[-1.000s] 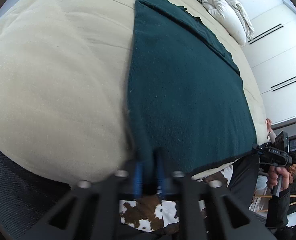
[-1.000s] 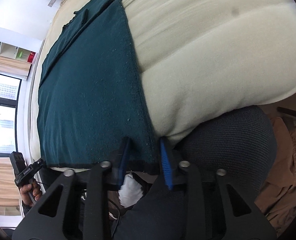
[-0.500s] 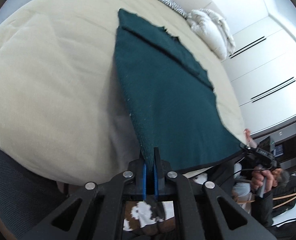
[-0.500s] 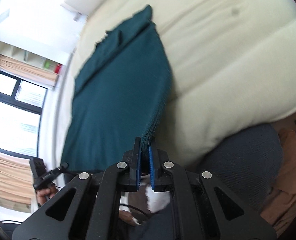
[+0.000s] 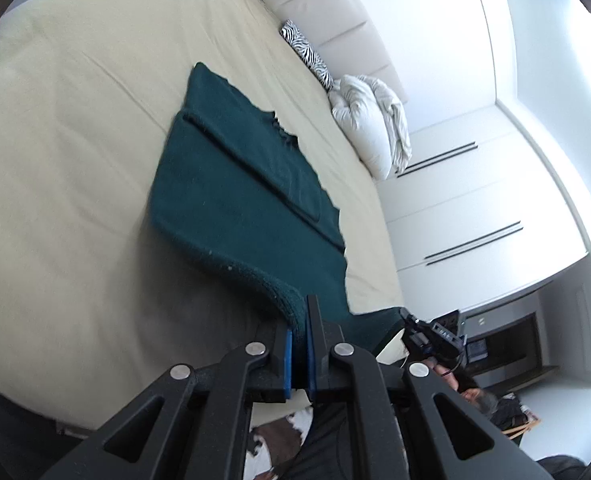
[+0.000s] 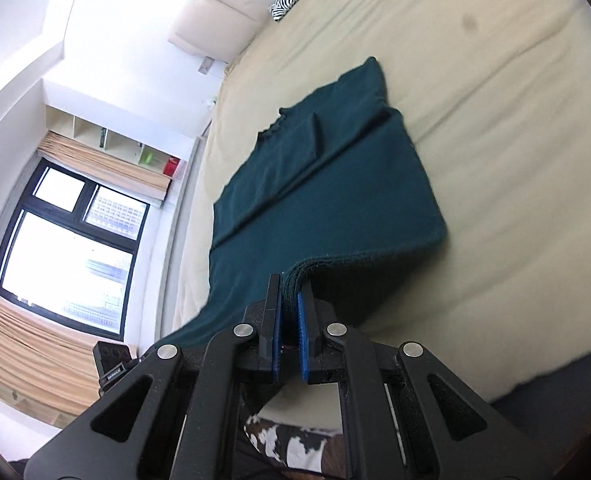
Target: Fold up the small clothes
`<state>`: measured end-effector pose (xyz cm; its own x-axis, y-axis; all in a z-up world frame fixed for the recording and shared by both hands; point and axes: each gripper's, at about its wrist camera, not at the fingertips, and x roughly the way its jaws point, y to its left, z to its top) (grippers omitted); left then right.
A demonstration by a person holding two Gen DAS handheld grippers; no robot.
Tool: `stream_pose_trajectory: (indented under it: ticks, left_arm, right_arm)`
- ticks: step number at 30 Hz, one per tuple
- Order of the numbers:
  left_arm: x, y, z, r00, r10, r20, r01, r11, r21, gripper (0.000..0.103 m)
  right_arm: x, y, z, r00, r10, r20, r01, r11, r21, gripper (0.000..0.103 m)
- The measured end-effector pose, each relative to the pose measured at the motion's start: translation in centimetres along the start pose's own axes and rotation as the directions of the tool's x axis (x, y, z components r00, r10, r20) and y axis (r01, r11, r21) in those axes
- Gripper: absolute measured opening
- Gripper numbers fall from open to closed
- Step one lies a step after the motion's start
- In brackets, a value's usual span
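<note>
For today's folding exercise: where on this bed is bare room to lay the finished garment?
Bare sheet lies left of the green garment, and more on its right. The headboard end is crowded: zebra cushion, white duvet. Each hand-held gripper, left and right, clamps the near hem.

Dark teal garment (image 5: 231, 200), cream bedsheet (image 5: 75, 120), zebra-striped pillow (image 5: 307, 54).

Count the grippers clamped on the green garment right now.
2. The left gripper pinches one near corner of the green garment; the right gripper pinches the other.
</note>
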<state>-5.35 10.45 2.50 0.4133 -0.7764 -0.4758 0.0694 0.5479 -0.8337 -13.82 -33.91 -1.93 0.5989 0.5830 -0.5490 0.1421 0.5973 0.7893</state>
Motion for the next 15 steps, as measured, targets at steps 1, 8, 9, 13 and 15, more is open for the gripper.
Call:
stream_pose_trajectory:
  ticks: [1,8,9,13,15]
  left_arm:
    - [0.1,0.0,0.8,1.0,-0.014,0.013,0.014,1.0,-0.012,0.007]
    - [1.9,0.5,6.9,0.991,-0.064,0.115,0.073,0.995,-0.073,0.006]
    - [2.4,0.6,8.0,0.99,-0.072,0.125,0.082,0.993,-0.082,0.007]
    - [4.2,1.0,11.5,0.987,-0.065,0.144,0.08,0.992,-0.097,0.006]
    - [5.3,1.2,13.3,0.987,-0.057,0.149,0.073,0.992,-0.107,0.006]
  right_arm:
    - [0.4,0.2,0.8,1.0,0.008,0.01,-0.008,1.0,0.0,0.006]
    - [3.3,1.1,6.7,0.997,0.018,0.08,-0.018,1.0,0.007,0.006]
    - [3.8,1.4,7.7,0.996,0.014,0.086,-0.014,1.0,0.001,0.006]
    - [5.9,2.7,11.0,0.995,0.0,0.098,0.004,0.999,-0.04,0.006]
    - [7.1,3.2,12.6,0.995,-0.006,0.104,0.012,0.998,-0.056,0.006]
